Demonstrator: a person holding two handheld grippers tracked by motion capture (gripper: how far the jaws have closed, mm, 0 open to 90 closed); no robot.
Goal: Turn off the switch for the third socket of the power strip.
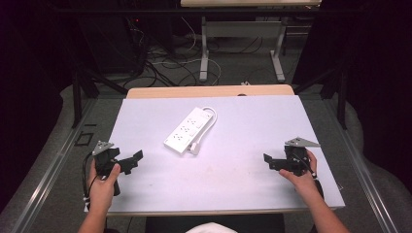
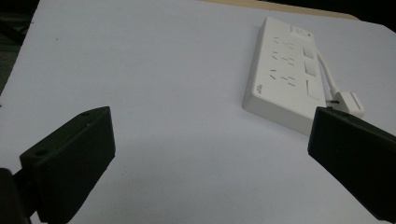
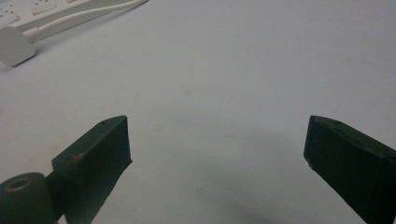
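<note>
2 grippers, left (image 1: 136, 158), right (image 1: 268, 160), agape; 1 power strip (image 1: 188, 130).

We see a white power strip (image 1: 189, 130) with a white cord and a white plug (image 2: 348, 102), lying on a pale lavender-white sheet that covers the desk (image 1: 233, 170). A tan wooden edge shows at the desk's far side. Each hand-held gripper (image 1: 132, 161) is black, topped by a grey plate.

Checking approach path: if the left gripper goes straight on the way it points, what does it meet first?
Probably the power strip, which lies ahead and to the right between the open left gripper jaws; only bare white table lies before it. Depth unclear.
</note>
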